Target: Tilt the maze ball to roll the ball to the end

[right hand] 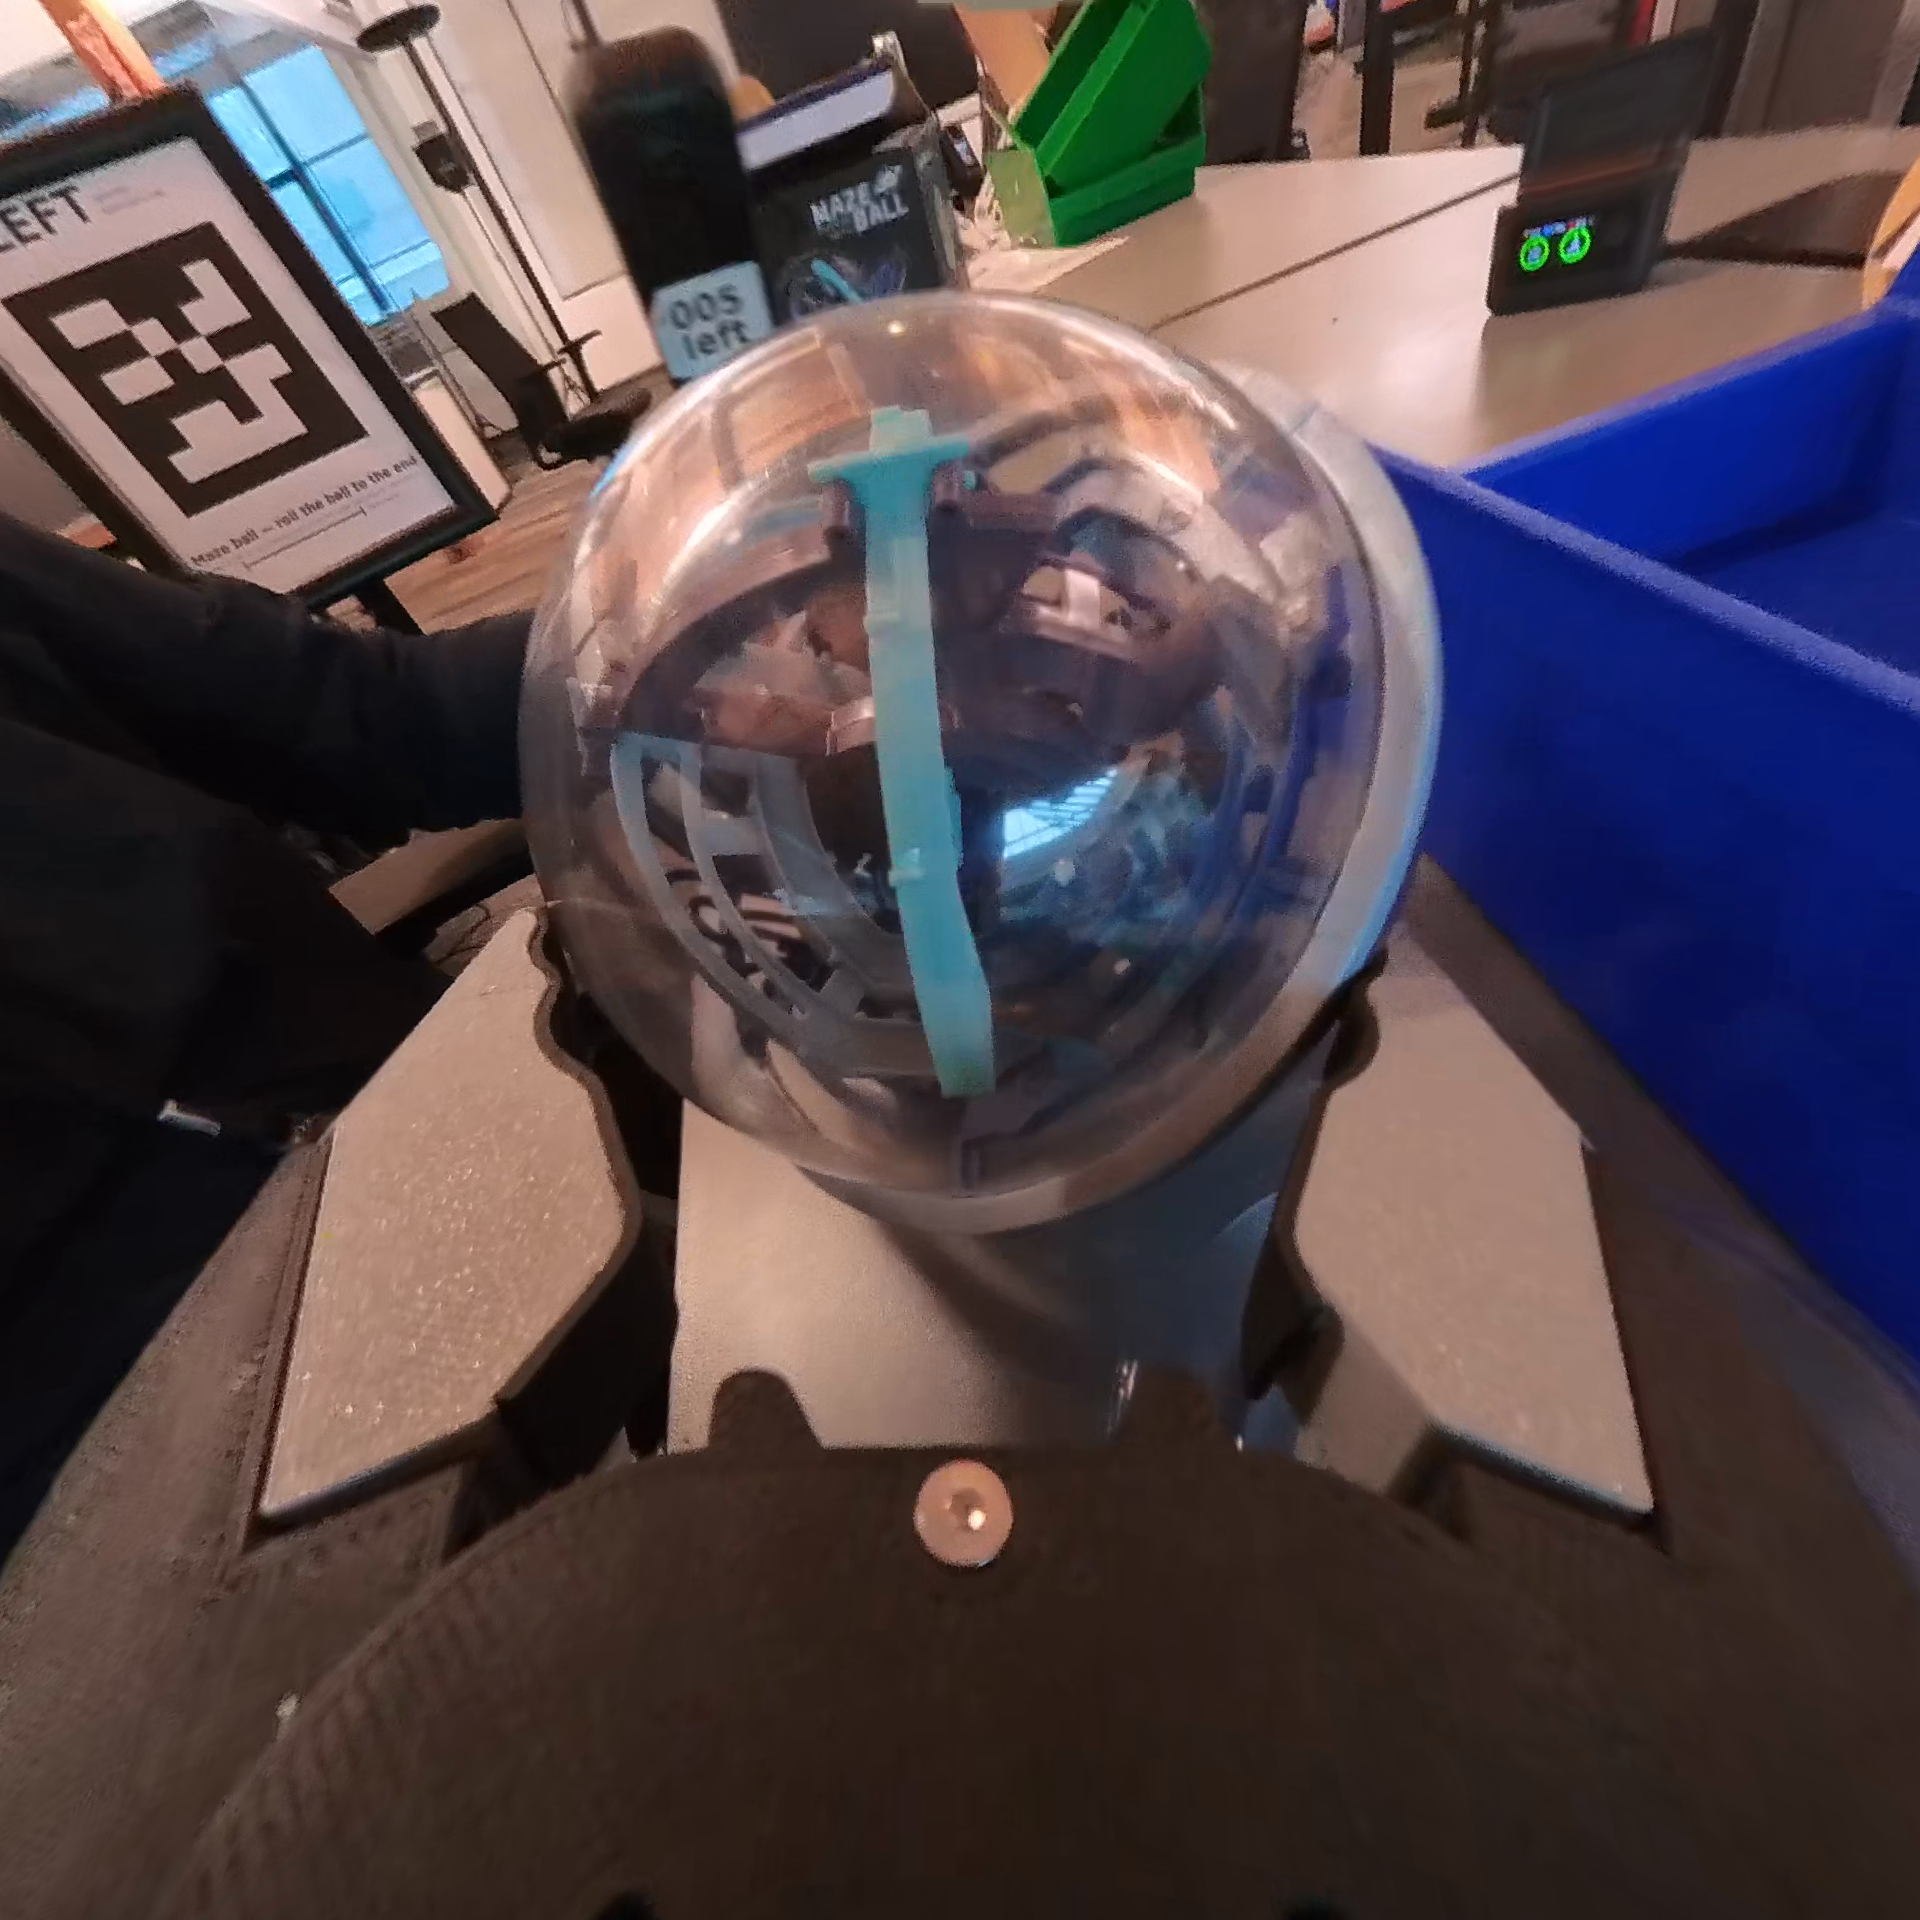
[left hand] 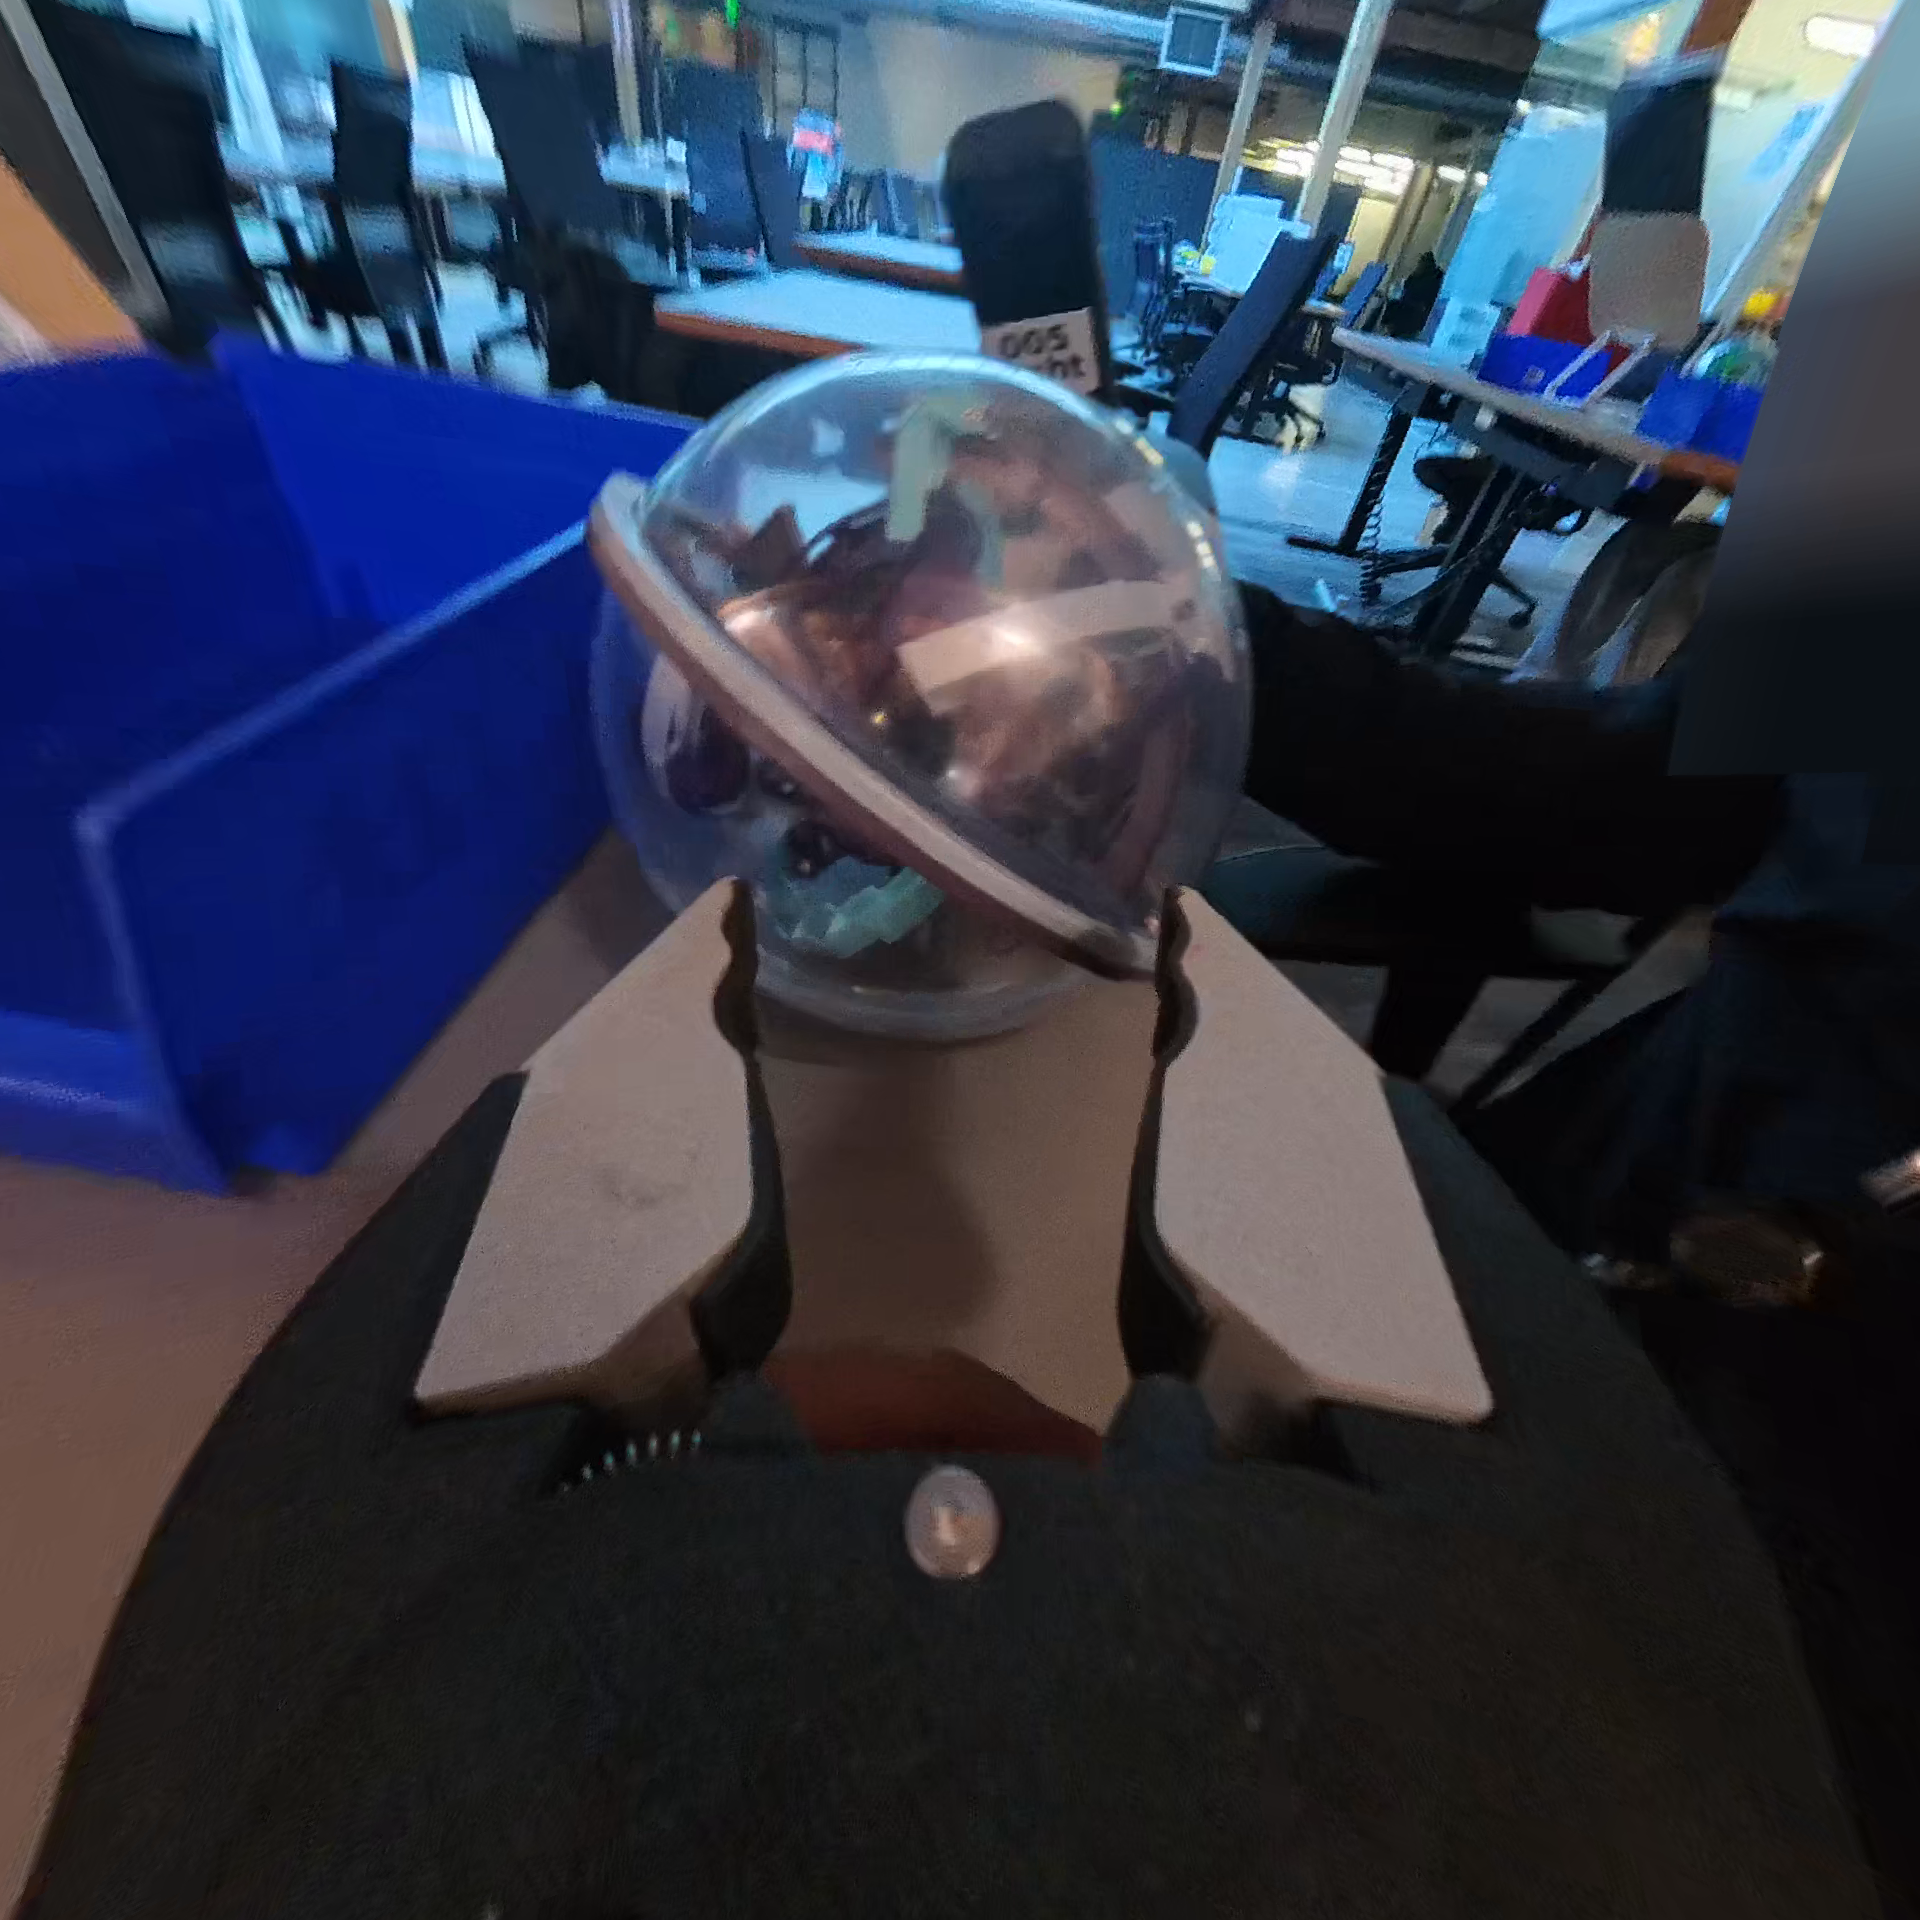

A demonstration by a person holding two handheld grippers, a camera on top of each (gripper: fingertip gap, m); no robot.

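Maze ball (right hand: pixel 977 748) is clear plastic with dark tracks and a teal strip (right hand: pixel 920 769) inside. It is held off the counter (left hand: pixel 208 1299) between the two tools.

Right tool (right hand: pixel 951 956): jaws wide, the sphere seated between them. Both fingers (right hand: pixel 566 997) press its lower flanks, left and right. Teal strip runs near vertical across the face toward this camera.

Left tool (left hand: pixel 951 940): jaws at a middling width. The ball sits at and beyond the fingertips (left hand: pixel 740 935). The right tip meets the low end of the sphere's rim (left hand: pixel 831 769); the left tip lies against the lower shell. Frame is blurred, so firm clamping cannot be told. The rim is tilted, high at left, low at right.

Blue bin (left hand: pixel 312 748) stands just beside the ball. A dark sleeve (right hand: pixel 260 707) reaches in behind it. A framed marker sign (right hand: pixel 197 353) and a dark box (right hand: pixel 857 234) stand farther back.
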